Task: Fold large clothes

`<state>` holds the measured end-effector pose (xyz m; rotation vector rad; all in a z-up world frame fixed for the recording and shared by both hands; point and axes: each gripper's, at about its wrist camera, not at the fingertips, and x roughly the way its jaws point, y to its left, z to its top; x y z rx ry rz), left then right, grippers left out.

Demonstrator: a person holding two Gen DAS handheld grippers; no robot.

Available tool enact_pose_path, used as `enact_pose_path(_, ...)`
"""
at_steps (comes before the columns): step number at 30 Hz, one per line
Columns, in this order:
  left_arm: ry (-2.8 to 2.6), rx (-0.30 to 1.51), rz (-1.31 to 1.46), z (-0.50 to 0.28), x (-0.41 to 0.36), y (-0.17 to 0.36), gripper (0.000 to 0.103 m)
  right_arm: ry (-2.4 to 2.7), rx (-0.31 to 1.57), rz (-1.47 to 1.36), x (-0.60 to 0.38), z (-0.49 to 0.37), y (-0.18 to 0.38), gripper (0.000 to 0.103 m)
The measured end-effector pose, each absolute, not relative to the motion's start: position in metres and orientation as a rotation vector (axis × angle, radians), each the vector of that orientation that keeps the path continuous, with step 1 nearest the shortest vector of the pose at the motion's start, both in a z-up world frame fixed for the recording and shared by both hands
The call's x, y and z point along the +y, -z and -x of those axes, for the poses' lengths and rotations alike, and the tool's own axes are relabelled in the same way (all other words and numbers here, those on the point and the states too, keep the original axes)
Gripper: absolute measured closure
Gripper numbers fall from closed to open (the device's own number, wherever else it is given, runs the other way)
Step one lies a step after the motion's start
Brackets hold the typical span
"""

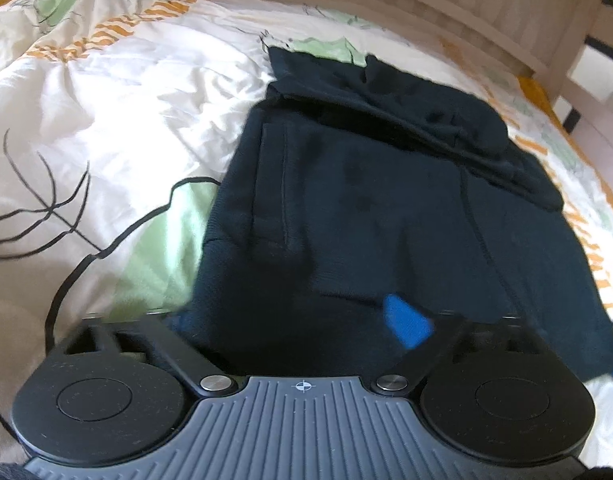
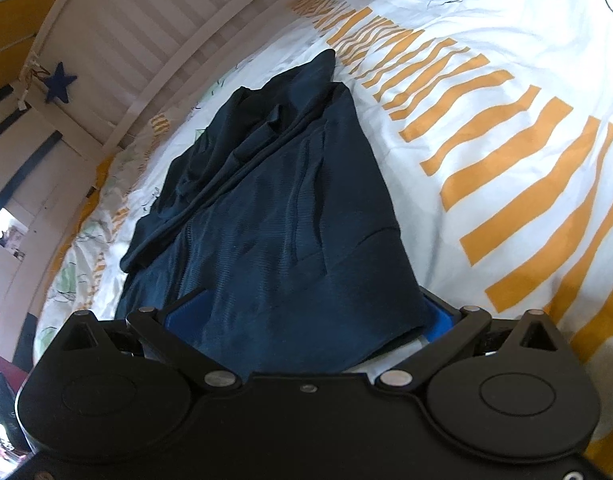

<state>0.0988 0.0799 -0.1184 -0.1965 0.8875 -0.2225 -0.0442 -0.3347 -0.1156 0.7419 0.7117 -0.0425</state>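
One dark hoodie [image 1: 378, 208] spread on the bedspread [image 1: 106, 112]; left gripper [image 1: 294, 320] spread wide over its near hem, possibly touching. Only right view shows a blue star [image 2: 59, 82]; right gripper [image 2: 306, 312] likewise spread wide around the hem

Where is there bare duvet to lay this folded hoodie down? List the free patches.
Free: the white stretch of duvet left of the dark hoodie, up to the orange-striped edge; and the orange-striped area on the hoodie's other side. Crowded: the middle, under the hoodie, where the left gripper and right gripper sit at its near hem.
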Motion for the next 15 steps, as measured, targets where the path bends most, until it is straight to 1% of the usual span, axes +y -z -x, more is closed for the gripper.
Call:
enact_pose_path(1,0.227,0.879,0.215,-0.098,0.082,0.118,0.034,0.037,0.711,-0.745,-0.335,0.044,0.116,0.0)
enact_pose_path(2,0.23,0.875,0.231,-0.097,0.084,0.118,0.038,0.037,0.71,-0.746,-0.334,0.045,0.116,0.0)
enact_pose_path(3,0.229,0.872,0.242,-0.097,0.086,0.117,0.047,0.037,0.711,-0.742,-0.332,0.044,0.115,0.002)
enact_pose_path(4,0.225,0.867,0.253,-0.096,0.088,0.116,0.056,0.04,0.713,-0.736,-0.331,0.044,0.115,0.012)
enact_pose_path(5,0.219,0.861,0.262,-0.096,0.09,0.115,0.062,0.046,0.714,-0.729,-0.33,0.044,0.114,0.019)
enact_pose_path(7,0.205,0.847,0.276,-0.095,0.093,0.113,0.085,0.065,0.729,-0.712,-0.328,0.044,0.114,0.054)
enact_pose_path(10,0.208,0.826,0.309,-0.094,0.098,0.109,0.089,0.079,0.741,-0.71,-0.328,0.043,0.115,0.075)
enact_pose_path(13,0.22,0.788,0.332,-0.091,0.101,0.101,0.089,0.07,0.702,-0.748,-0.333,0.047,0.109,0.083)
enact_pose_path(15,0.234,0.762,0.345,-0.09,0.103,0.093,0.089,0.049,0.666,-0.776,-0.336,0.051,0.103,0.086)
